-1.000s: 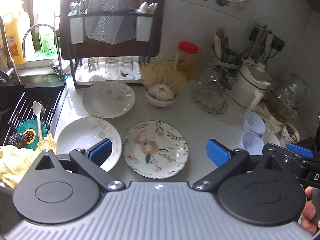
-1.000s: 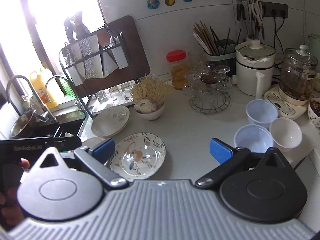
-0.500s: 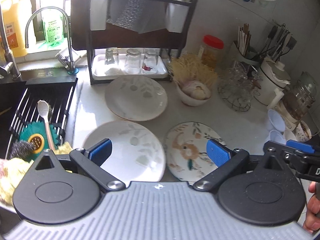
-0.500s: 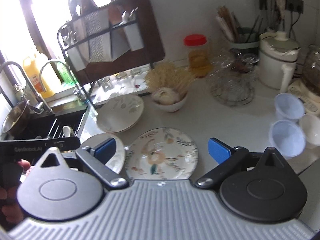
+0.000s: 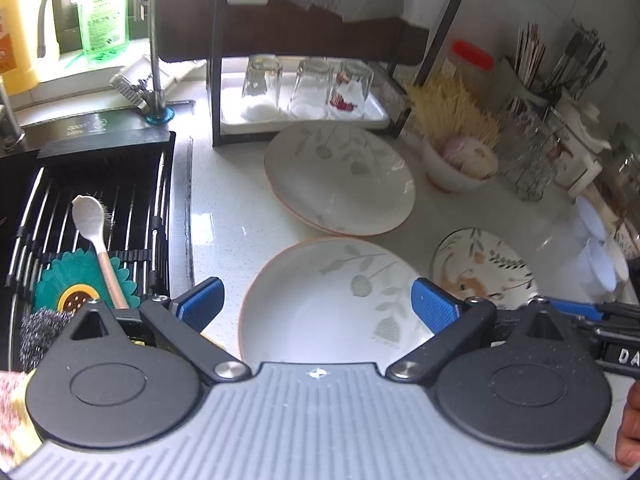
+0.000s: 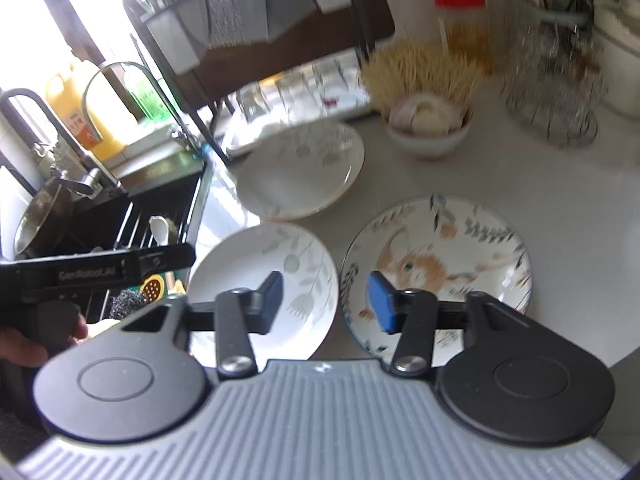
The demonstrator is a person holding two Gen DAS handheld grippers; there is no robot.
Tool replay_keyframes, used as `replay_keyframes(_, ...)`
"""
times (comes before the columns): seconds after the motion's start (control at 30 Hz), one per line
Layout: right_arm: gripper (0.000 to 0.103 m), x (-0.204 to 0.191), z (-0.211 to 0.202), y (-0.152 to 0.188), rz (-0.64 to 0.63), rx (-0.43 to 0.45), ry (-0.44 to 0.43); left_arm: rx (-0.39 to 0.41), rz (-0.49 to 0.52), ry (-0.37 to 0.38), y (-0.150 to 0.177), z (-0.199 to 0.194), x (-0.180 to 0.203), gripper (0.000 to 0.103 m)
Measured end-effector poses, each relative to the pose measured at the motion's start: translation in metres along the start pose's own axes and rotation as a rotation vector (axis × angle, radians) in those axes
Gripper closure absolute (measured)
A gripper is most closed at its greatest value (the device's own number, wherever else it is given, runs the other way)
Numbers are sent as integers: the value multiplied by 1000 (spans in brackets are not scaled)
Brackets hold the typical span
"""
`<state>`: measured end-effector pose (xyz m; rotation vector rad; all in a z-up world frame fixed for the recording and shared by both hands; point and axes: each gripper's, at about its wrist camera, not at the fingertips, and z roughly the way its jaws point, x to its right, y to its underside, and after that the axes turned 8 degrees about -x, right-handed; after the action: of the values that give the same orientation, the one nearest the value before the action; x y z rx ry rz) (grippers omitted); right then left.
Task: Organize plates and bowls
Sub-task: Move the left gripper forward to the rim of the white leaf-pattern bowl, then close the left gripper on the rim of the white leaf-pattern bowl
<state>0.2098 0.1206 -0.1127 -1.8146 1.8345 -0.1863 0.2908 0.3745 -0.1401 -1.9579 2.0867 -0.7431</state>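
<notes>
Both tools are descending toward the bench. The right tool [image 6: 324, 300], its jaws just closing with nothing between them, is nearing the patterned plate's [image 6: 440, 264] left rim; the left tool [image 5: 316, 308] is hanging wide open over the white plate [image 5: 332, 300] by the sink-side edge.

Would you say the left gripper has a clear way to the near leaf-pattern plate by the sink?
Probably yes: the left gripper is open, the near leaf-pattern plate lies bare directly ahead between its fingers, and nothing stands between them.
</notes>
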Motion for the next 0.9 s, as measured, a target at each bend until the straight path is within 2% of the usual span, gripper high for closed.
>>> replay_keyframes(0.13, 55, -8, 23, 16, 21, -67, -2, -7, 47, -9, -2, 27, -14, 16)
replay_keyframes(0.23, 56, -13, 38, 29, 36, -108, -28, -45, 52, 3, -8, 51, -31, 29)
replay_keyframes(0.3, 65, -17, 46, 33, 38, -128, -20, -71, 31, 12, -9, 63, -43, 39)
replay_keyframes(0.43, 68, -18, 60, 35, 51, -131, 17, -123, 5, 38, -7, 81, -59, 50)
replay_keyframes(0.53, 75, -11, 70, 34, 90, -150, 18, -143, 8, 55, -5, 87, -62, 62)
replay_keyframes(0.6, 77, -9, 73, 33, 93, -156, 30, -147, 24, 75, -4, 89, -61, 69)
replay_keyframes(0.7, 77, -4, 76, 31, 107, -148, 20, -154, 32, 88, -5, 92, -59, 74)
replay_keyframes(0.9, 78, -4, 88, 29, 109, -139, 6, -171, 55, 100, -7, 93, -59, 74)
